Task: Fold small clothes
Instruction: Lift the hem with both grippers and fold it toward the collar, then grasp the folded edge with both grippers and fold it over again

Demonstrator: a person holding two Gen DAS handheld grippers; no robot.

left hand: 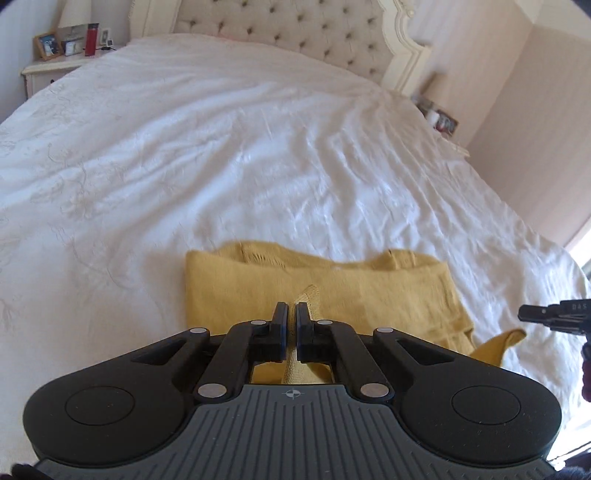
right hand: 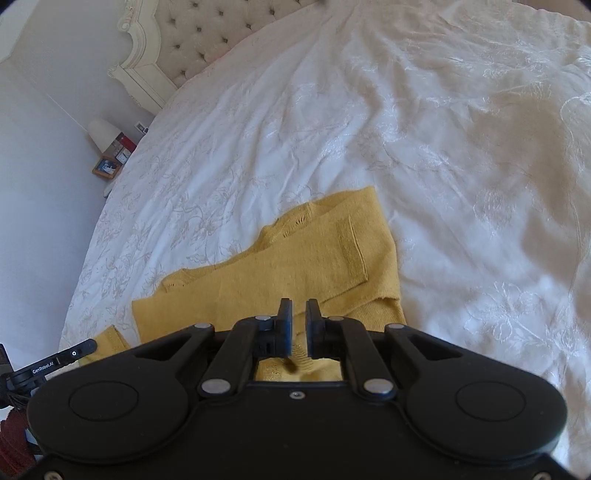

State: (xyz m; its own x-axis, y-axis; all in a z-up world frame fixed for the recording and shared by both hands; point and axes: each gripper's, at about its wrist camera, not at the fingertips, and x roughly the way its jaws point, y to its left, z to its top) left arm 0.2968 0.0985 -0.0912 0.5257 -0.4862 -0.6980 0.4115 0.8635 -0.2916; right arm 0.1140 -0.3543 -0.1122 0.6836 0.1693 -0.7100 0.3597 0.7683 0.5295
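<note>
A mustard-yellow knit sweater [left hand: 332, 291] lies partly folded on the white bedspread [left hand: 221, 147]. My left gripper [left hand: 291, 308] is shut on a ribbed edge of the sweater, which runs up between its jaws. In the right wrist view the sweater [right hand: 295, 258] lies below my right gripper [right hand: 299, 306], whose jaws are nearly together with yellow fabric pinched between them near their base. A sleeve lies folded across the sweater's body [right hand: 351, 251]. The right gripper's body shows at the right edge of the left wrist view [left hand: 554, 317]. The left gripper's body shows at the lower left of the right wrist view [right hand: 51, 365].
A tufted headboard [left hand: 288, 33] stands at the far end of the bed. A nightstand [left hand: 48, 70] with a lamp, a photo frame and a red item is at the far left. Another bedside surface with small items [left hand: 439, 118] is at the right, by the wall.
</note>
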